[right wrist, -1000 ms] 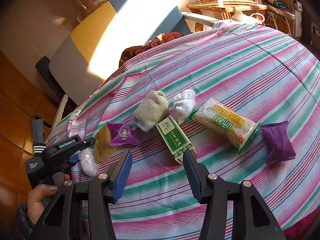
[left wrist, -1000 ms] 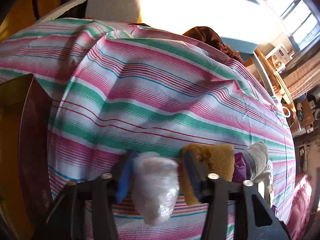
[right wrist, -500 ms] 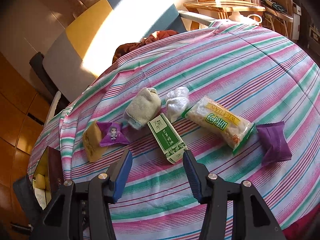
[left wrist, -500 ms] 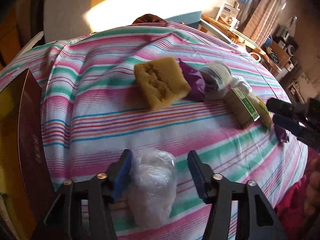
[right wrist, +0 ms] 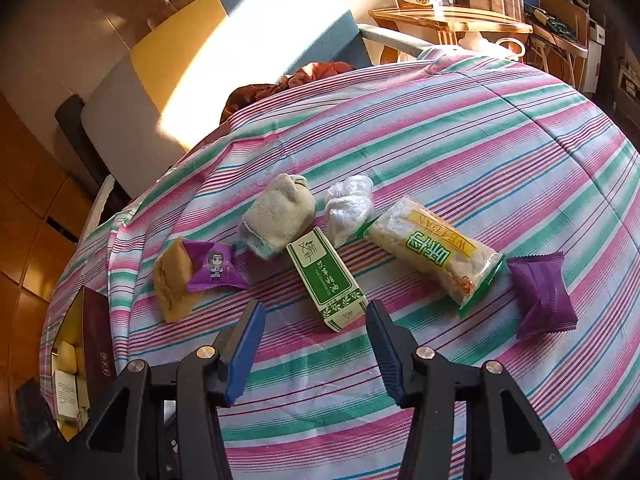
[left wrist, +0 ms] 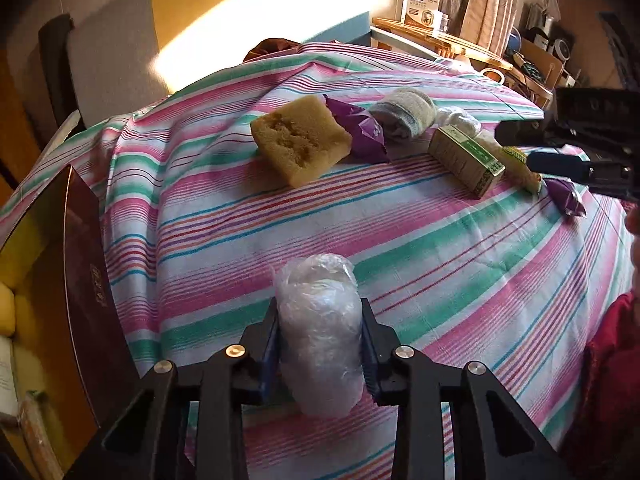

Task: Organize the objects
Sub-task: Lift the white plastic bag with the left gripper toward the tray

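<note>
My left gripper [left wrist: 318, 344] is shut on a clear plastic-wrapped bundle [left wrist: 316, 316], held just above the striped cloth [left wrist: 440, 264] near its front edge. Farther back lie a yellow sponge [left wrist: 300, 140], a purple packet [left wrist: 360, 128], a rolled sock [left wrist: 404, 114] and a green box [left wrist: 464, 156]. My right gripper [right wrist: 314, 312] stands open over the cloth, nothing between its fingers, just short of the green box [right wrist: 326, 280]. Around that box are the sponge [right wrist: 172, 280], the sock [right wrist: 278, 216], a white plastic wad [right wrist: 348, 208], a yellow-green snack pack [right wrist: 436, 256] and a second purple packet [right wrist: 544, 292].
An open dark-red box [left wrist: 80, 280] with a yellow inside stands off the cloth's left edge, also seen as the box [right wrist: 96, 344] in the right wrist view. Behind the table is a sunlit chair [right wrist: 200, 60], with a brown garment [right wrist: 288, 84] and a wooden side table [right wrist: 452, 20].
The left gripper swung from facing bare cloth to facing the row of objects, its jaws spread around the bundle and then closed on it again. The right gripper stayed put.
</note>
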{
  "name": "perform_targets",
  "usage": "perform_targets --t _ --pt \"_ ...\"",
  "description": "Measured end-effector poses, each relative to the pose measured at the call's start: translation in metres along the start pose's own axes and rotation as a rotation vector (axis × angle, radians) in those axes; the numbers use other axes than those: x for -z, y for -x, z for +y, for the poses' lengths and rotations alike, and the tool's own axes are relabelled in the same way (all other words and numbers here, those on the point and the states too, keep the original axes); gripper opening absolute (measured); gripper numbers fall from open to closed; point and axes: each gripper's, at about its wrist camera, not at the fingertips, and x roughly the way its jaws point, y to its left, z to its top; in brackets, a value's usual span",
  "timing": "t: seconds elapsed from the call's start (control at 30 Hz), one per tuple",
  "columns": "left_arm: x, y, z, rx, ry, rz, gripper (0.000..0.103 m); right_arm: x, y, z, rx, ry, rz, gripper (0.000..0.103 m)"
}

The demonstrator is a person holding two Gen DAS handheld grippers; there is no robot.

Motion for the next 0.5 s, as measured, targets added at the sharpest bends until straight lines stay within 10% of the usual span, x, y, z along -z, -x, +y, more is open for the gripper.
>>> perform_targets --t 0.5 --pt "0.042 0.020 -0.004 0.078 -0.057 -0.153 0.035 0.015 -0.020 0.087 -0.145 0.317 0.113 0.052"
